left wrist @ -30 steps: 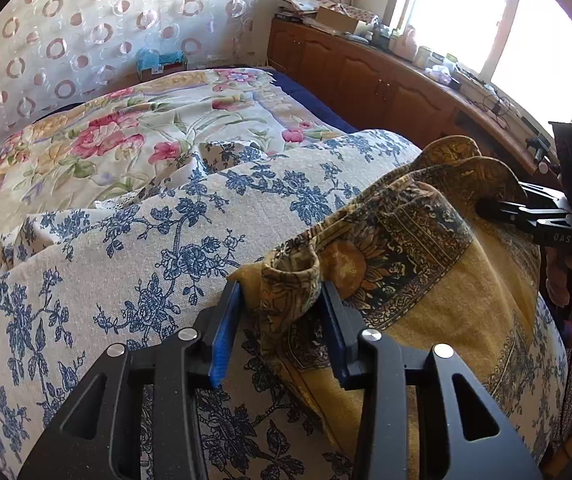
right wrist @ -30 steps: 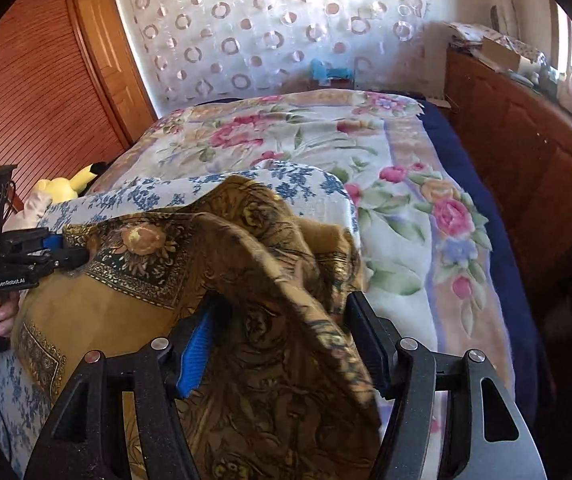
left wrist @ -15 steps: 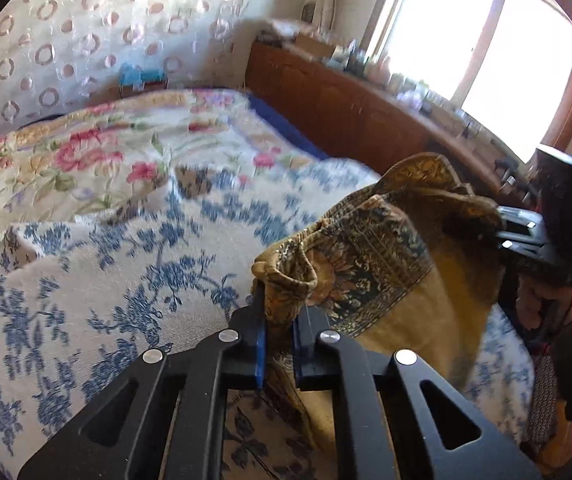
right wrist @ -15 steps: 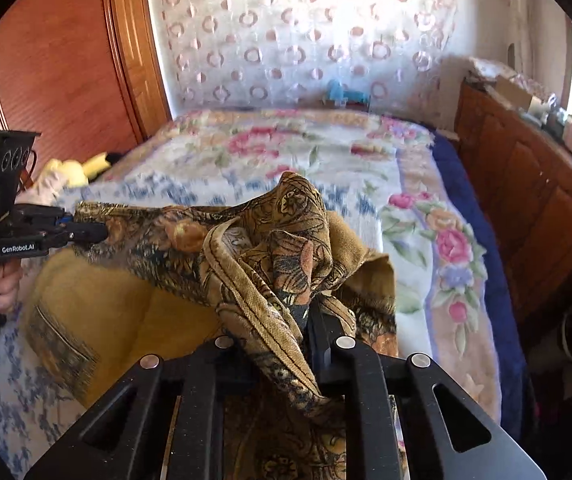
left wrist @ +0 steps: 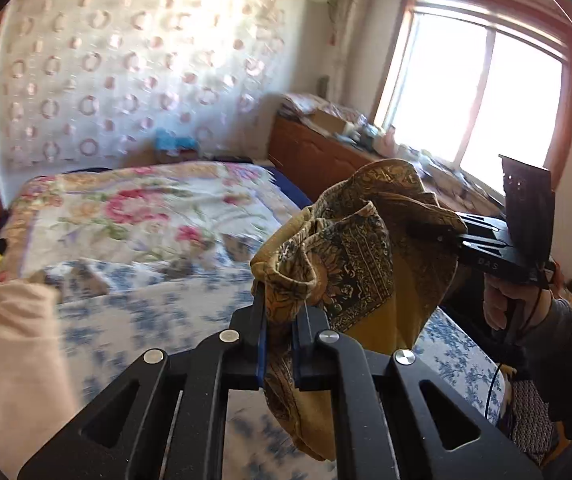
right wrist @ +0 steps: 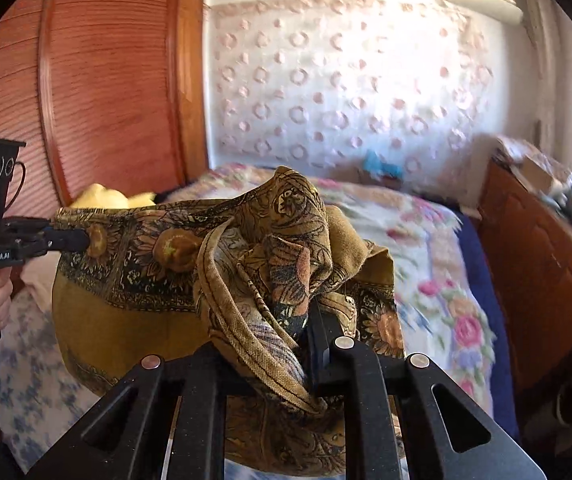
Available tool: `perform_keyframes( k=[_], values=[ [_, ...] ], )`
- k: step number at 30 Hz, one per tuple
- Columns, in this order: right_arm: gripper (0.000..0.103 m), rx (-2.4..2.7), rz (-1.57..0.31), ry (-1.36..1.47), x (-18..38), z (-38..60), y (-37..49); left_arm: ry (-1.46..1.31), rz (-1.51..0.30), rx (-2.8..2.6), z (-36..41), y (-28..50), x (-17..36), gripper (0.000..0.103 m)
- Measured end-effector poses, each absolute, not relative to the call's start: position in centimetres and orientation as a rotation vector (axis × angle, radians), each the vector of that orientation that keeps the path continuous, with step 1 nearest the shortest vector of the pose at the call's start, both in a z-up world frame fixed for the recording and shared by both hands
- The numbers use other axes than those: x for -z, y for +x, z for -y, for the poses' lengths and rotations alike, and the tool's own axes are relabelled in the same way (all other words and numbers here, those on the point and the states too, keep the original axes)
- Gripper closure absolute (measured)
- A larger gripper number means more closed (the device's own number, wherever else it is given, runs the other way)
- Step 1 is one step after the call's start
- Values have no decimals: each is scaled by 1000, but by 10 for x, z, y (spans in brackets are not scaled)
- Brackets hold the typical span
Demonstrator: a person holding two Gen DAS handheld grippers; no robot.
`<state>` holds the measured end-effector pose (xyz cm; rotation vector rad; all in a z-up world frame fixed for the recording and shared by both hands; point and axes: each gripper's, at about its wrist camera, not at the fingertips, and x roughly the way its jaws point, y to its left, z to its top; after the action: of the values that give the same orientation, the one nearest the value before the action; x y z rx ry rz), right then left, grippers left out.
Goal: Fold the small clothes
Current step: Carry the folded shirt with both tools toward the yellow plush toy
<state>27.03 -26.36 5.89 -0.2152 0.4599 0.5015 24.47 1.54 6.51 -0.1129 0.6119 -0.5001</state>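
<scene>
While both tongs pinch its bunched upper edge, a mustard-yellow cloth with a dark floral-patterned border hangs in the air above the bed, its plain yellow middle sagging between the two grips. The left gripper is clamped on one gathered corner; the right gripper is clamped on a thick wad of the opposite end, and each tool appears in the other's view, held by a hand at the frame's edge. Below lies a cream bedspread printed with blue flowers, with a pink-rose floral quilt beyond it. A second ago the cloth lay slumped on the bedspread with both pairs of jaws standing wide around its folds; half a second ago the jaws had closed and the lift had begun. Now the fabric has cleared the bed entirely and the cameras have tilted up toward a white wall with pink ring motifs and a bright window. The pickup looks done; spreading the cloth flat for a first fold likely comes next.
</scene>
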Motion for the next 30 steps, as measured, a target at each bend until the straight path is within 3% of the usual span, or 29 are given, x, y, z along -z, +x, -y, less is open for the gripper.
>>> perform_keyframes(
  k=[9,16,24,30],
  values=[
    [87,-753,-361,-319,-83,121,304,-249,-535,240,-152,175,-64,93],
    [87,-910,-355,-463,-64,-20,336,-348,-553,26,-237,142,-27,93],
    [87,-951,-443,-538,-21,-118,385,-368,-629,-50,-259,139,21,93],
    [84,-933,-510,-510,-26,-131,408,-352,-653,-72,-255,128,27,93]
  ],
)
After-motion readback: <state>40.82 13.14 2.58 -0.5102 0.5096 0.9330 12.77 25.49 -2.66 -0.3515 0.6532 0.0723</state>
